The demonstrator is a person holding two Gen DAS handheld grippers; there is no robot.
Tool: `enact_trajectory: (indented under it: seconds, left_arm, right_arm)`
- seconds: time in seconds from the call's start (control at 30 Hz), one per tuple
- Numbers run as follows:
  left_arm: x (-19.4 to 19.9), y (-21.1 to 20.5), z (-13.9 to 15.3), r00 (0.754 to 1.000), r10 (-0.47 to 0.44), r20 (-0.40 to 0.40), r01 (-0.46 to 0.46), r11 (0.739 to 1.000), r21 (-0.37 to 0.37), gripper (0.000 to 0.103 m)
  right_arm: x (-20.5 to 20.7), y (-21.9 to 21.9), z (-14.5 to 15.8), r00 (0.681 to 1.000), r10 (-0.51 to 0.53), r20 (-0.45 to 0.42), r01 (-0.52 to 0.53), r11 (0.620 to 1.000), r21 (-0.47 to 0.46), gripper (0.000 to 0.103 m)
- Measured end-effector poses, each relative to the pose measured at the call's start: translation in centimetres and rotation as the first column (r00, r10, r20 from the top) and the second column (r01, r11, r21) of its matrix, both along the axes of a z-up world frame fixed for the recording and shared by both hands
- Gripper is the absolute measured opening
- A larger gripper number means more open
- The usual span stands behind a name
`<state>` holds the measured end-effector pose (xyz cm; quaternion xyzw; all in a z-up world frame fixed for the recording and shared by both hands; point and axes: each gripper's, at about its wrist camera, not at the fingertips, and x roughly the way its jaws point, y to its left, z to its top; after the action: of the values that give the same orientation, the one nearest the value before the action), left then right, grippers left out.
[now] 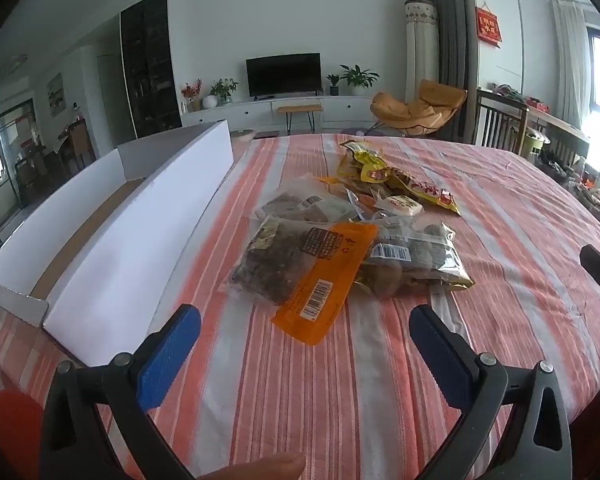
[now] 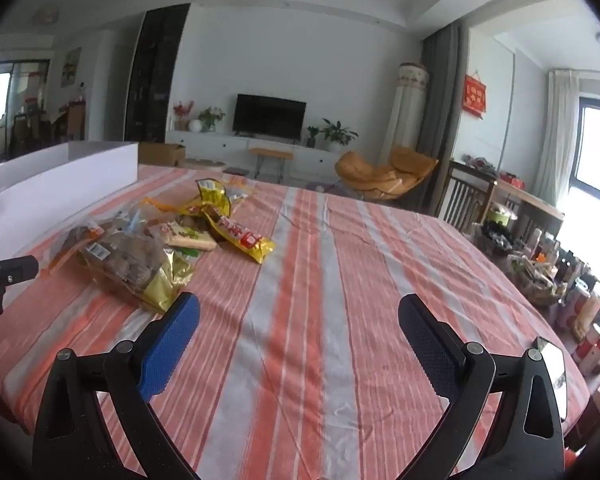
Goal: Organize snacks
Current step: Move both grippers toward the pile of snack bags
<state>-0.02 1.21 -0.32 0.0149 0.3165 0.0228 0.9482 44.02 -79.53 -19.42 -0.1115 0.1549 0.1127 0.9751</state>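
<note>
Two grippers' jaws gape wide over a striped tablecloth (image 2: 340,280) facing a television (image 2: 269,115).

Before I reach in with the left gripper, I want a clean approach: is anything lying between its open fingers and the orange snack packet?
Nothing visible. The left gripper is open and empty, and only bare striped tablecloth lies between it and the orange snack packet. The white box stands off to the left, clear of that path.

L gripper (image 1: 305,330) jaws wide, snack packets (image 1: 340,240) ahead, box (image 1: 140,240) left.
</note>
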Motion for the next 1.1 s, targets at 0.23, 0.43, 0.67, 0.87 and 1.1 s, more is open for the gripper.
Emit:
enact_trajectory:
  seconds: [0.23,0.43,0.67,0.87,1.1]
  left_arm:
    - [-0.1,1.1,0.0,1.000,0.010,0.008,-0.010,1.000,-0.013,0.103]
    - [0.0,2.0,-0.2,1.000,0.027,-0.011,-0.028,0.999,-0.022,0.103]
    - [0.0,2.8,-0.8,0.998,0.049,-0.035,-0.049,0.999,-0.019,0.103]
    - [0.4,2.7,-1.4,0.997,0.049,-0.063,-0.050,0.999,-0.019,0.103]
    - [0.5,2.5,-1.8,0.995,0.044,-0.090,-0.044,0.999,-0.007,0.103]
  right_arm:
    - [-0.3,0.3,0.2,1.000,0.000,0.016,0.000,1.000,0.002,0.101]
    - [-1.2,1.2,0.2,0.999,0.035,0.041,-0.034,0.999,-0.026,0.101]
    - [-1.2,2.2,-0.5,0.998,0.056,0.022,-0.055,0.997,-0.051,0.101]
    - [-1.3,2.5,-0.8,0.997,0.069,0.019,-0.067,0.996,-0.059,0.101]
    - [-1.2,2.2,-0.8,0.998,0.063,0.010,-0.063,0.997,-0.047,0.101]
